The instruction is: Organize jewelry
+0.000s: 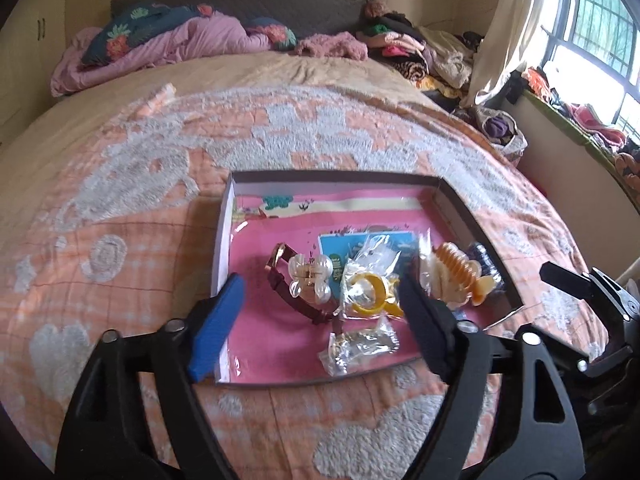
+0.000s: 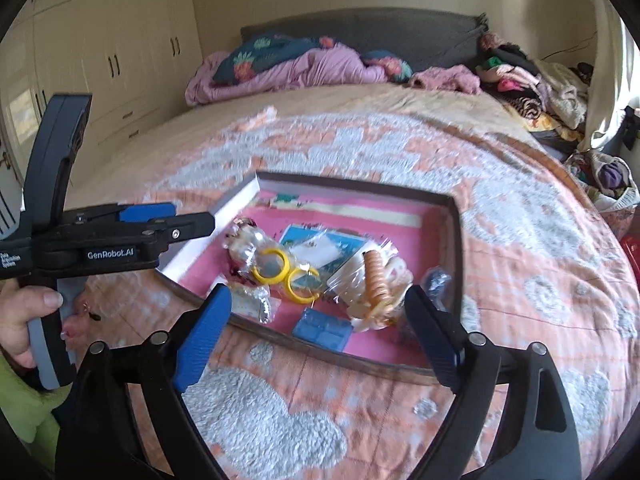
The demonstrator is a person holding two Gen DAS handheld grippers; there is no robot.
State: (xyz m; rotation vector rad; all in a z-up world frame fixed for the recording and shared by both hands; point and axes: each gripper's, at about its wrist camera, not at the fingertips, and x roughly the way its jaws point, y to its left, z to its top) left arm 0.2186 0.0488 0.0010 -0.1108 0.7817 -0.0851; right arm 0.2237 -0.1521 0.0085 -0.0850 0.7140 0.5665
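Note:
A shallow dark-walled box [image 1: 456, 210] with a pink lining lies on the bed; it also shows in the right wrist view [image 2: 454, 240]. In it lie a watch with a brown strap [image 1: 286, 280], a pearly flower clip [image 1: 312, 278], a bagged yellow ring piece [image 1: 370, 294], yellow rings [image 2: 276, 266], a bagged chain [image 1: 360, 346], an orange spiral clip [image 1: 456, 266] [image 2: 376, 276] and a small blue case [image 2: 322, 330]. My left gripper [image 1: 320, 300] is open above the box's near half. My right gripper [image 2: 318, 312] is open over the box's near edge. Both are empty.
The bed has an orange and white quilt [image 1: 160, 184]. Pink bedding and pillows [image 1: 168, 44] lie at the head, heaped clothes [image 1: 420, 48] at the far right. A window [image 1: 600, 12] is right, wardrobes [image 2: 100, 48] left. The left gripper's handle and a hand [image 2: 28, 304] show at left.

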